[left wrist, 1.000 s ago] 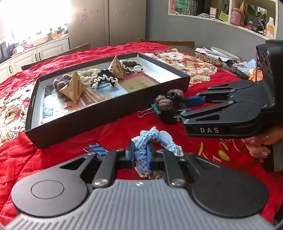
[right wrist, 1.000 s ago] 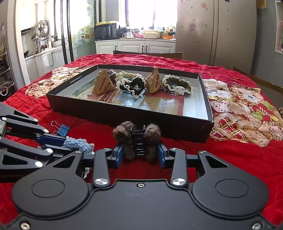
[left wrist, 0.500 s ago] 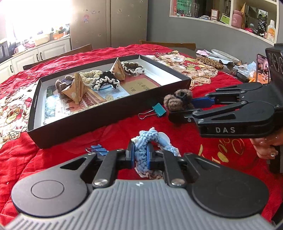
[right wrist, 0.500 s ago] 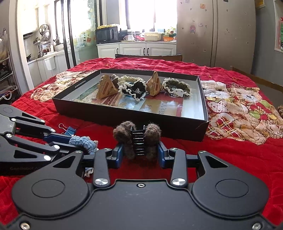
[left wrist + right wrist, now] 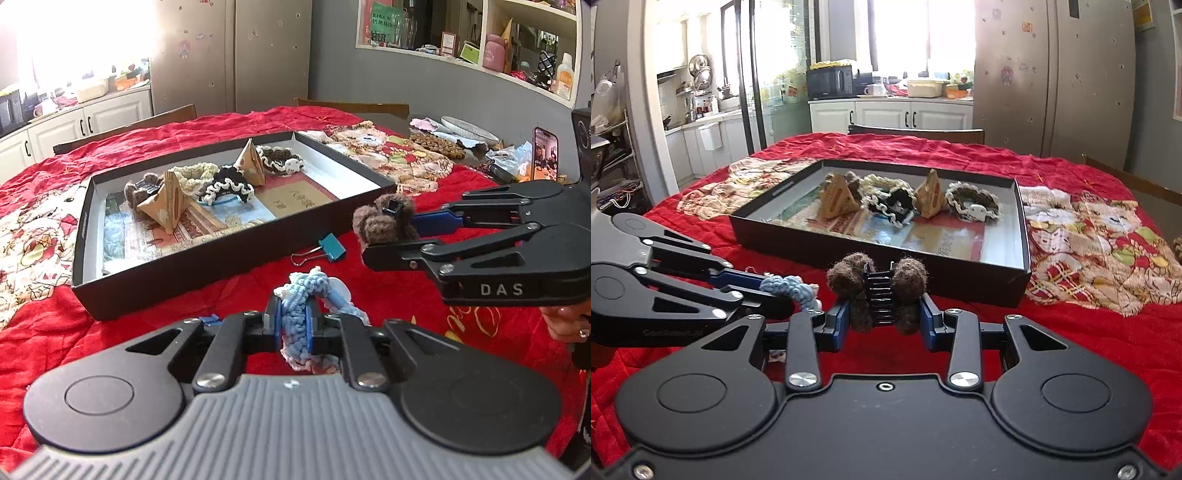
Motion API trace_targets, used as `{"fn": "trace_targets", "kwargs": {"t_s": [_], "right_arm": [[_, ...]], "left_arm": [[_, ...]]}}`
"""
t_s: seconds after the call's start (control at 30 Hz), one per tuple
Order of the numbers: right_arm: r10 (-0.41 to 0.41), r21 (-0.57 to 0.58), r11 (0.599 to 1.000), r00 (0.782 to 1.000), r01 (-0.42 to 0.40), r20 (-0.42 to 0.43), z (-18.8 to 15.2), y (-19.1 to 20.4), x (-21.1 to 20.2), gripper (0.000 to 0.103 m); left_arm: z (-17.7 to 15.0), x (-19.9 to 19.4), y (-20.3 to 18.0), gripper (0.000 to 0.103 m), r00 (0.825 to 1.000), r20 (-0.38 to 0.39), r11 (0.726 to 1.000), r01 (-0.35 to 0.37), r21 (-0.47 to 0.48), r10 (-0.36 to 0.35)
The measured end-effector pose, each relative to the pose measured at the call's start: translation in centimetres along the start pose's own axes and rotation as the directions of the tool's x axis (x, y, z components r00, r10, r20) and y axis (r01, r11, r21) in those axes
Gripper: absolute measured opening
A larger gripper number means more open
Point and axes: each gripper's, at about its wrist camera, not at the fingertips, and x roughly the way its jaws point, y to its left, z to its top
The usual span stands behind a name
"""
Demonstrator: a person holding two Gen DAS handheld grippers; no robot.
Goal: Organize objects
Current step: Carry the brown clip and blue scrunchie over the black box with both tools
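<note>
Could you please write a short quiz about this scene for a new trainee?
1. True or false: the left claw is shut on the blue scrunchie.
2. The right claw holds: A) teal clip B) brown hair clip C) paper cone.
3. Where does the teal clip lie?

Key: 1 true. 2 B, the brown hair clip. 3 On the red cloth, outside the tray.

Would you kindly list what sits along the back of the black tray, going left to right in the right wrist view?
Left cardboard pyramid → cream scrunchie → black-and-white scrunchie → right cardboard pyramid → dark scrunchie.
</note>
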Motion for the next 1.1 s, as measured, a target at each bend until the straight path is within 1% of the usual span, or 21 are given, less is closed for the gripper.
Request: {"fn": "trace_targets", "kwargs": {"t_s": [0.47,0.93,1.1], "right_arm": [[0.017,-0.034,0.999,0.999,-0.015,0.048,1.6,0.7,-1.6,0.036],[-0.011,-0.029,0.999,0.995,0.014,0.1,4.7,-0.3,-1.5,0.036],[-0.043,-0.027,0.999,0.992,0.047,0.117,6.2,-0.9,-1.0,0.036]], "left_arm": [[2.0,-1.9,1.3,0.015,0.997,0.079,0.999,-0.025,-0.025,0.027],[5.2,-3.2,5.4,0.015,0.981,0.146,0.989,-0.118,-0.093,0.131],[6.2,-3.4,6.7,0.015,0.971,0.167,0.981,-0.152,-0.116,0.17]]}}
